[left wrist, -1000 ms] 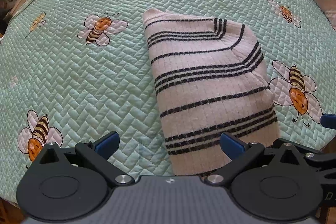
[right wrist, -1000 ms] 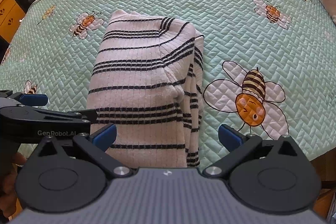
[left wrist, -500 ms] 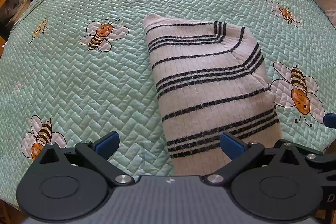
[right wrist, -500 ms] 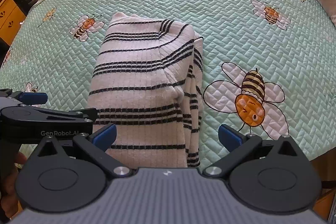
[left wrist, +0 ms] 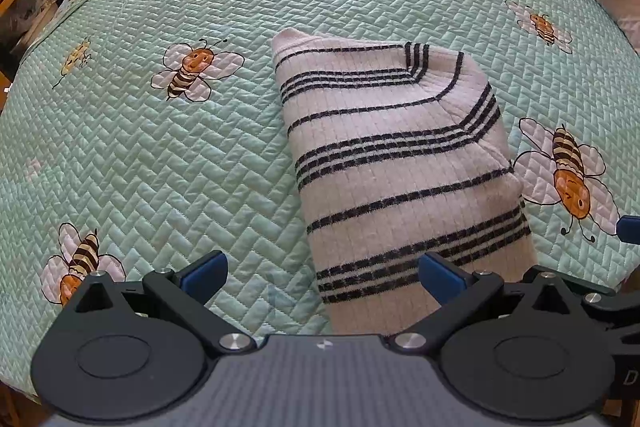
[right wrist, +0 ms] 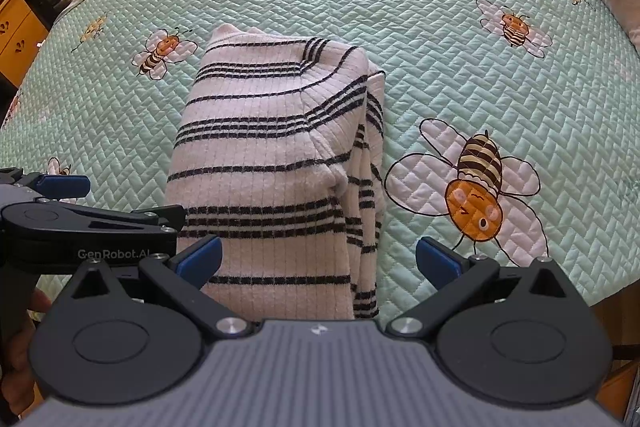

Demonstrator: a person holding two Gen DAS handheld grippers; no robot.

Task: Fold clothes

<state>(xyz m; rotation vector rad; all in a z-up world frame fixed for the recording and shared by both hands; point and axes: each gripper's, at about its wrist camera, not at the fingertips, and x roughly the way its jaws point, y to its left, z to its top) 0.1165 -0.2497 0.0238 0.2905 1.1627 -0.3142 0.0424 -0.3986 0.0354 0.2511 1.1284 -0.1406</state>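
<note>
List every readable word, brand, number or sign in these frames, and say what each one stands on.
"GenRobot.AI": white lettering on the black body of the left hand-held gripper, seen in the right wrist view.
"D": a cut-off white letter at the lower right edge of the left wrist view, on black gripper hardware; the rest is out of frame.
Nothing else is legible.

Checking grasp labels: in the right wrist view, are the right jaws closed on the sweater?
No: the right gripper stands wide open above the folded striped sweater, its blue pads apart and holding nothing.
</note>
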